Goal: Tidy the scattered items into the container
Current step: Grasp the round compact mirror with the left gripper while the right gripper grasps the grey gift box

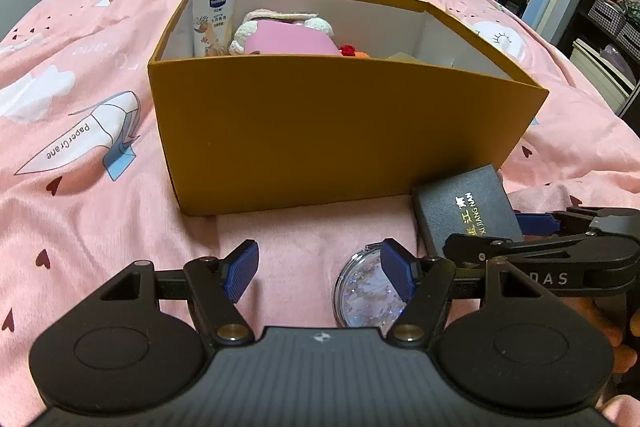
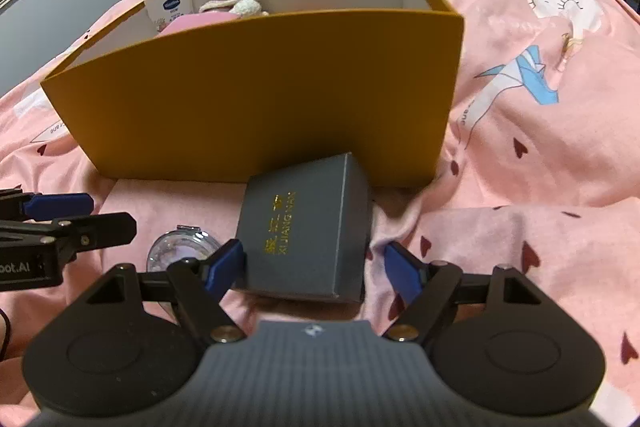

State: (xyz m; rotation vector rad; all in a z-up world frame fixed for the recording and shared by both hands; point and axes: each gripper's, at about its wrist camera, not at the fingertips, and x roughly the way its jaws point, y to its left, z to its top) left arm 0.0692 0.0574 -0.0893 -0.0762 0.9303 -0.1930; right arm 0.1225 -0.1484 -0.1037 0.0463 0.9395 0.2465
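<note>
While the orange cardboard box (image 1: 344, 135) sits on the pink bedspread (image 1: 80, 211) with a Vaseline tube (image 1: 212, 21), a pink pouch (image 1: 286, 41) and a knitted toy (image 1: 280, 17) already inside, two items are noted outside it, both just in front of its near wall.

Dark grey gift box (image 2: 306, 227), gold lettering on the lid: it is seen lying between the fingers of the right gripper (image 2: 314, 269), its far corner close against the orange wall. Its long axis runs away from the gripper toward the container, so the short sides face the pads. The jaws are held wide and nothing is gripped yet; the left blue pad (image 2: 224, 267) is right at the box's edge (contact cannot be settled), the right pad (image 2: 404, 273) stands clear of it. A straight closing is judged enough for a hold.

Clear round glitter compact (image 1: 366, 293): it is found low and to the right of the left gripper (image 1: 320, 273), partly behind the right-hand finger rather than centred. The left jaws are spread wide over bare bedspread, nothing held. A shift to the right is judged necessary before this one can be taken.

The right hand is judged far better placed for the next pickup.
</note>
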